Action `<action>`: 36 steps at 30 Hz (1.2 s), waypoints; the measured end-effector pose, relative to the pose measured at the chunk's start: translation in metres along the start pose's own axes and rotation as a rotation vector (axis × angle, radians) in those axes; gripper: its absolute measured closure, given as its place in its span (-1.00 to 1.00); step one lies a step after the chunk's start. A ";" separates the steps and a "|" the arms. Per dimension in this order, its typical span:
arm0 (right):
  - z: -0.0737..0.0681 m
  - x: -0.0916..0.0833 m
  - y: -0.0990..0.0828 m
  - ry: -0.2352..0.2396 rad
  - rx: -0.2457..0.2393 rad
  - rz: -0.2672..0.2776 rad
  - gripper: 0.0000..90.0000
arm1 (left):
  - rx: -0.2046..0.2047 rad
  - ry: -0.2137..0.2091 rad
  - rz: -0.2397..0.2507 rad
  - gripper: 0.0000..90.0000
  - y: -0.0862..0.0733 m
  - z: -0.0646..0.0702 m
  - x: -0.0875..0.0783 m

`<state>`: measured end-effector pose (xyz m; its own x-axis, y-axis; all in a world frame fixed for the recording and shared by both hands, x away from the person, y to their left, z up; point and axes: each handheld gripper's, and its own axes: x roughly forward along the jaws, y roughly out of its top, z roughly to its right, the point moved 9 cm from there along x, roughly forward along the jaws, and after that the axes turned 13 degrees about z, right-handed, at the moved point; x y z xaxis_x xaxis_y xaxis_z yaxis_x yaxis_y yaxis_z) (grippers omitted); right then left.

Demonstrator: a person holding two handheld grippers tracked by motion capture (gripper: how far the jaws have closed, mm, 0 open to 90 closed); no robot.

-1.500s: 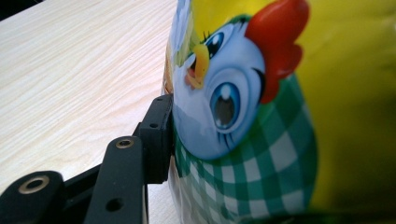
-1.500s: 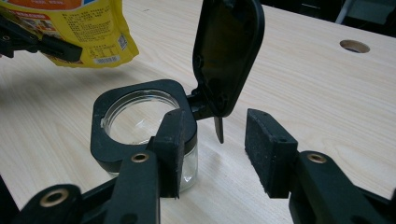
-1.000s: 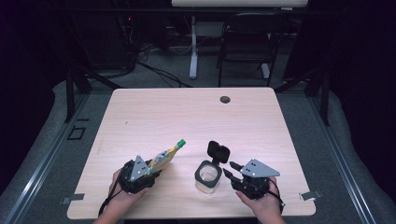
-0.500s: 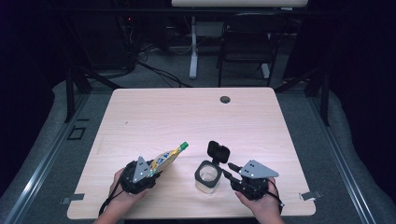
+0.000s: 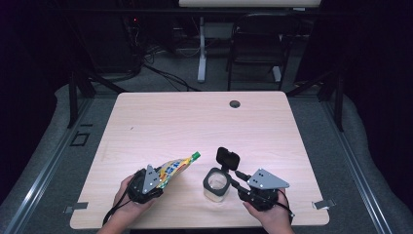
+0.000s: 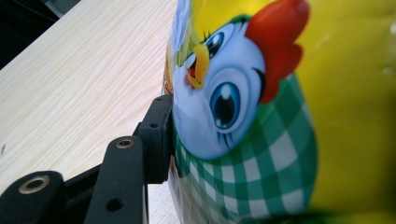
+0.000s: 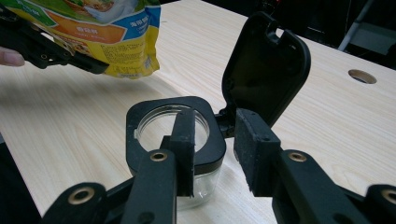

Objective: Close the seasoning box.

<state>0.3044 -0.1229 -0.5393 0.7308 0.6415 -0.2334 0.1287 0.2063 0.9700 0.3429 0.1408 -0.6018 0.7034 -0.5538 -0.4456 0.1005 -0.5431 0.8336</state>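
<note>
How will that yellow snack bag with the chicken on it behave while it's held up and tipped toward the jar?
The snack bag looks like thin glossy film, so it is probably floppy and a bit slippery. It bulges round beside the left gripper's fingers, so the contents may shift toward its green end when tipped. It stays aloft from one end, so it is likely light.

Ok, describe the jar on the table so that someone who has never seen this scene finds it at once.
Start at the light wooden table and go to its near edge, between the two hand-held grippers. The jar stands there, just ahead of the right gripper. It is small, clear and glass, with a black collar and a black flip lid standing open, unlike the yellow snack bag to its left.
</note>
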 end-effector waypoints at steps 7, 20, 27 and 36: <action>-0.003 0.000 0.003 0.004 -0.009 0.015 0.53 | 0.038 -0.001 -0.011 0.19 0.000 0.003 0.001; -0.007 0.003 0.013 0.030 0.012 0.021 0.56 | 0.101 0.002 -0.023 0.19 0.002 0.008 -0.001; -0.011 0.010 0.016 0.050 -0.018 -0.015 0.55 | 0.119 0.008 -0.017 0.19 0.003 0.009 -0.002; -0.017 0.021 0.013 0.062 -0.038 -0.037 0.53 | 0.153 0.019 -0.031 0.19 0.001 0.011 0.000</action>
<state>0.3099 -0.0946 -0.5323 0.6828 0.6773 -0.2738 0.1283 0.2579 0.9576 0.3348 0.1334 -0.6043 0.7146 -0.5245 -0.4628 0.0145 -0.6504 0.7595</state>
